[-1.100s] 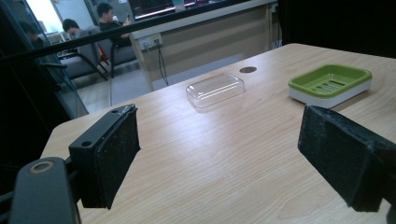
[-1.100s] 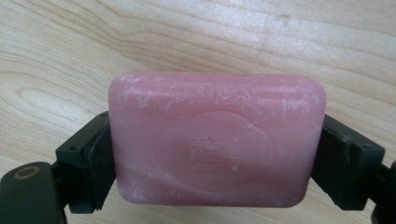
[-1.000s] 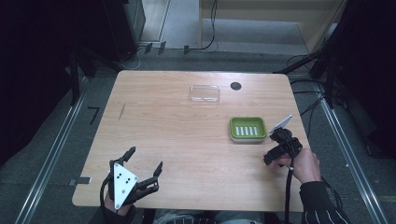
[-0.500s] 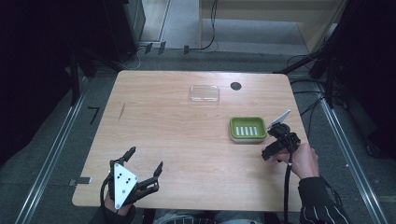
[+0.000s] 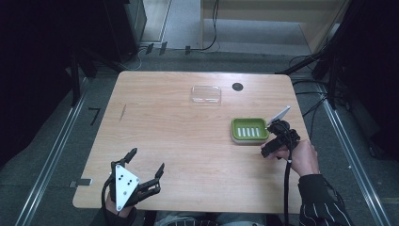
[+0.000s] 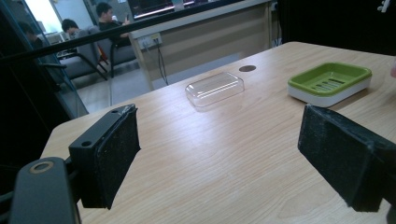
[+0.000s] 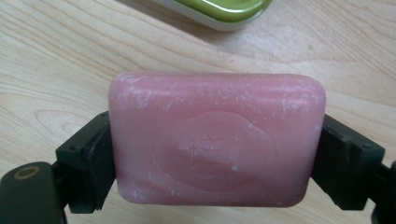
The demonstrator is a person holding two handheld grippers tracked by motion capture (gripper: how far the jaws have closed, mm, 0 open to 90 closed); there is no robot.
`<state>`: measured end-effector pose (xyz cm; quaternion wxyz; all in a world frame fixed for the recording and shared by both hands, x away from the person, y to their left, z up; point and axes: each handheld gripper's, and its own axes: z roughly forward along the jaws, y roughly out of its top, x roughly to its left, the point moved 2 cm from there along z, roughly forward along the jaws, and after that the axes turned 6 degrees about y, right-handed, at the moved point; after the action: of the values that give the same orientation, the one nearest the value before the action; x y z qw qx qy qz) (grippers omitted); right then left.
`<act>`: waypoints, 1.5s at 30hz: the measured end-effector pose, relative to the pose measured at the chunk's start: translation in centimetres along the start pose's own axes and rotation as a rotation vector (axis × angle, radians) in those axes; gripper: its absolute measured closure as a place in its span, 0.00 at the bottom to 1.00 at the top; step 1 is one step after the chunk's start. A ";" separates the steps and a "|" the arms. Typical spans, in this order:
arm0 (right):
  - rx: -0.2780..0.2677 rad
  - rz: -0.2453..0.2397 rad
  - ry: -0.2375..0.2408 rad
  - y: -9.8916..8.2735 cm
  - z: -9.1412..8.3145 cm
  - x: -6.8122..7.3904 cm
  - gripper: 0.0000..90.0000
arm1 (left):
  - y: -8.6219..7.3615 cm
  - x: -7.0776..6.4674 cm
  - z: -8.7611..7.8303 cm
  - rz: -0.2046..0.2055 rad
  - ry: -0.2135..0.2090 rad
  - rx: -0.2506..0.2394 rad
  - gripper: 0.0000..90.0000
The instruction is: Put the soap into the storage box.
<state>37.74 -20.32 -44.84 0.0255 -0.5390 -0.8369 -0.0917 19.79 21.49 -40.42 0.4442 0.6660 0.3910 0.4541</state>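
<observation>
At the bottom left of the high view, nearest the camera, the left gripper (image 5: 141, 175) is held low over the table edge with its jaws spread wide and nothing between them; in the left gripper view the two black pads (image 6: 110, 154) are seen far apart with only bare wood between.

In the lower right of the high view, the right gripper (image 5: 275, 136) is held in the person's hand (image 5: 301, 157). In the right gripper view a pink bar of soap (image 7: 217, 140) is pinched by its two short ends, one jaw pressed against each, so the bar's long axis runs straight across from jaw to jaw. Wood grain is seen beneath it; whether the bar rests on the table or is lifted just clear cannot be told.

Just beyond, the green soap dish (image 5: 249, 130) is found immediately left of the right gripper in the high view, and its rim (image 7: 219, 11) appears at the top centre of the right gripper view, directly ahead of the bar. The dish's long side appears roughly parallel to the bar's long axis, so a short forward carry with little turning is judged to be called for. The right hand is much the nearer to the dish.

Farther up, near the top centre, a clear lid (image 5: 206, 94) and a dark round grommet (image 5: 237, 86) lie apart from the work.
</observation>
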 end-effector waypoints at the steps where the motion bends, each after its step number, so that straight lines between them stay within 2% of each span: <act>1: 0.000 -0.001 0.000 0.1 0.0 0.0 0.15 | 0.0 0.0 0.0 0.000 0.001 0.001 0.14; 15: -0.008 -0.006 0.008 1.3 -0.2 0.6 0.15 | 0.0 0.0 0.0 0.000 0.001 0.001 0.14; 16: -0.005 -0.017 0.010 1.4 -0.2 0.5 0.15 | 0.0 0.0 0.0 0.000 0.001 0.002 0.14; 19: -0.009 -0.006 0.010 1.6 -0.2 0.6 0.15 | 0.0 0.0 0.0 0.000 0.000 0.001 0.14; 45: -0.056 -0.017 0.023 3.3 -1.5 1.1 0.15 | -0.1 0.1 -0.3 0.010 0.006 0.007 0.14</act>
<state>40.19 -18.27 -42.84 0.0192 -0.5311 -0.8383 -0.1213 19.53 21.62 -40.44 0.4386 0.6681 0.3907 0.4567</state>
